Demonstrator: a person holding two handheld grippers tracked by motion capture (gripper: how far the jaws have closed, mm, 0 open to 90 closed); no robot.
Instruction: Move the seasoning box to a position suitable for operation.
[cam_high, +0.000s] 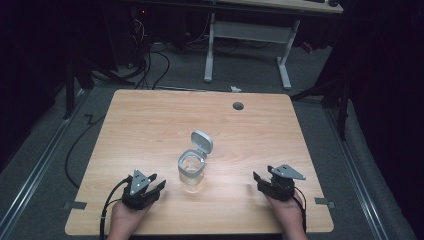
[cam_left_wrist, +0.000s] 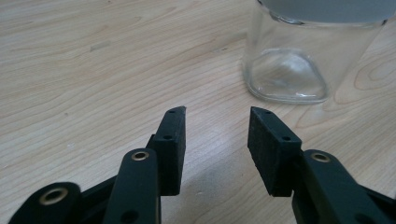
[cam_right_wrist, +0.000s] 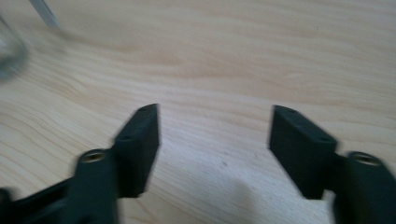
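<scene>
A: How did the jaws stand?

B: Both parted over bare wood, nothing between them. The left gripper (cam_left_wrist: 215, 122) sat just left of the glass jar (cam_high: 191, 170); the right gripper (cam_right_wrist: 215, 119) lay well to its right, its view blurred.

A: And the jar?

B: Clear, rounded, apparently empty, near the table's (cam_high: 150, 120) front middle, grey hinged lid (cam_high: 202, 141) flipped up; its top was cut off in the left gripper view.

I counted 1 clear glass jar (cam_high: 191, 172) on my table (cam_high: 150, 125), and it had 1 grey flip lid (cam_high: 202, 142), hinged up at the back. I held 2 grippers: 1 left gripper (cam_high: 159, 183) and 1 right gripper (cam_high: 256, 181), each with 2 black jaws. The tabletop had 1 round grey cable hole (cam_high: 238, 105). Behind it stood 1 other desk (cam_high: 250, 30) on white legs.
</scene>
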